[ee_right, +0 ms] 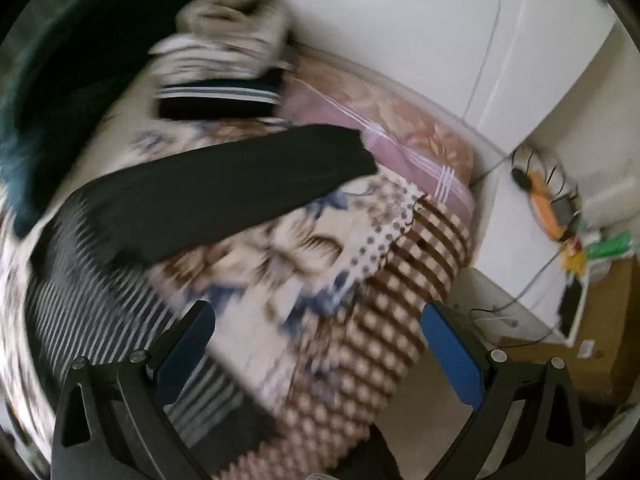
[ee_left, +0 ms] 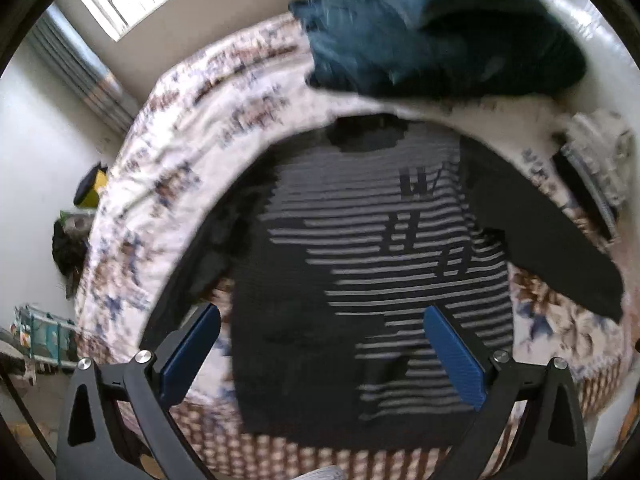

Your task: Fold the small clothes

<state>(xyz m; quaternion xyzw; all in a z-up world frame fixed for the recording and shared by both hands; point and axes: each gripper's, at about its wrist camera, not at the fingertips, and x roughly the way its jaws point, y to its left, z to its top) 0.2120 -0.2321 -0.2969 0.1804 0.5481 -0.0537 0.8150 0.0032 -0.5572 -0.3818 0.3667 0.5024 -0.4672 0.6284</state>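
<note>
A small black shirt with grey stripes (ee_left: 360,264) lies spread flat on the patterned bedspread (ee_left: 168,168), collar at the far end. Its black right sleeve (ee_left: 536,232) stretches out to the right. My left gripper (ee_left: 322,354) is open and empty, held above the shirt's lower hem. In the right wrist view the same shirt (ee_right: 100,304) lies at the left, with its black sleeve (ee_right: 224,188) running across the bed. My right gripper (ee_right: 318,350) is open and empty above the bed's near right corner, to the right of the shirt.
A dark teal blanket (ee_left: 432,28) is heaped at the bed's far end. Folded clothes (ee_right: 224,76) are stacked near a pink pillow (ee_right: 384,128). A white cabinet (ee_right: 516,216) with cables and small items stands right of the bed. Floor clutter (ee_left: 72,236) lies to the left.
</note>
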